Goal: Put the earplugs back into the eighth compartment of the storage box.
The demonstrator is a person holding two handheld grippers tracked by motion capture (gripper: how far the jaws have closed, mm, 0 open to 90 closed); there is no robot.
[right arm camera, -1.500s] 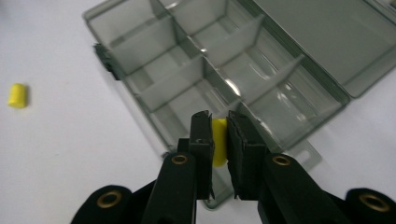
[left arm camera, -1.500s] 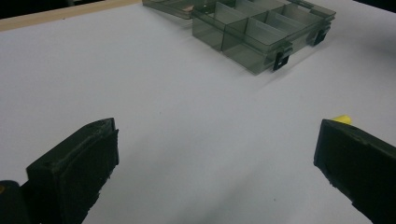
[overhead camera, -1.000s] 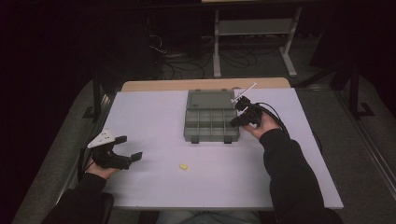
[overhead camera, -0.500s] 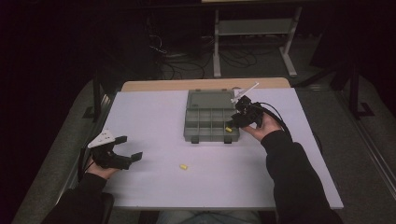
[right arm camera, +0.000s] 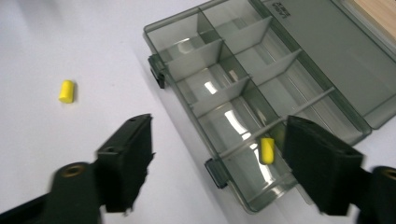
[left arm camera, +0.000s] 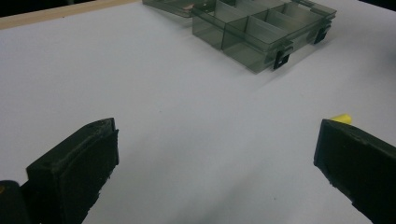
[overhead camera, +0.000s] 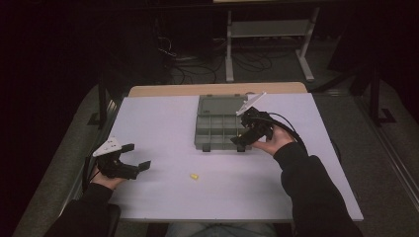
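Grey compartment box [overhead camera: 217, 123], lid open, on white counter [overhead camera: 163, 118]; one yellow earplug [right arm camera: 266, 150] in a corner compartment. Second earplug [overhead camera: 194, 176] loose on counter. Right gripper [overhead camera: 245, 134] over box and left gripper [overhead camera: 138, 158] at counter's edge both wide open, empty.

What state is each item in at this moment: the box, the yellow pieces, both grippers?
Compartment box: open, lid laid flat behind it.
Yellow piece in the box: lying in a front compartment near the latch, released.
Yellow piece on the table: loose on its side, untouched.
Right gripper: open, jaws over the box's front edge.
Left gripper: open, empty, low over the table.
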